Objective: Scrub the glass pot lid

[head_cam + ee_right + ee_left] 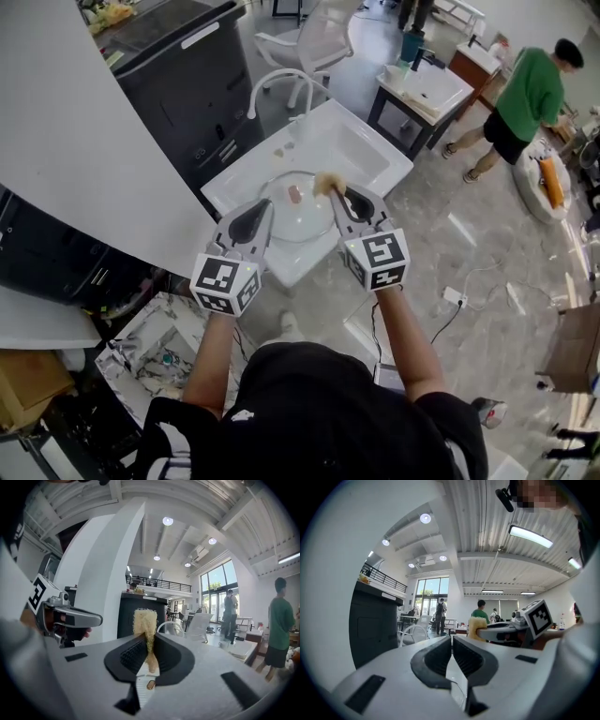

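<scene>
The glass pot lid (302,223) lies tilted over the white sink (361,150), its pinkish knob (295,193) facing up. My left gripper (268,210) is shut on the lid's left rim; in the left gripper view (452,641) the jaws are together with a thin glass edge between them. My right gripper (336,193) is shut on a yellow sponge (326,181), which sits at the lid's far right edge. In the right gripper view (149,641) the sponge (145,620) sticks out past the pads. The sponge (476,627) also shows in the left gripper view.
A black cabinet (187,75) stands left of the sink, with a white curved chair frame (281,80) behind the basin. A second sink stand (427,89) and a person in a green shirt (525,94) are at the far right. Cables lie on the floor (469,291).
</scene>
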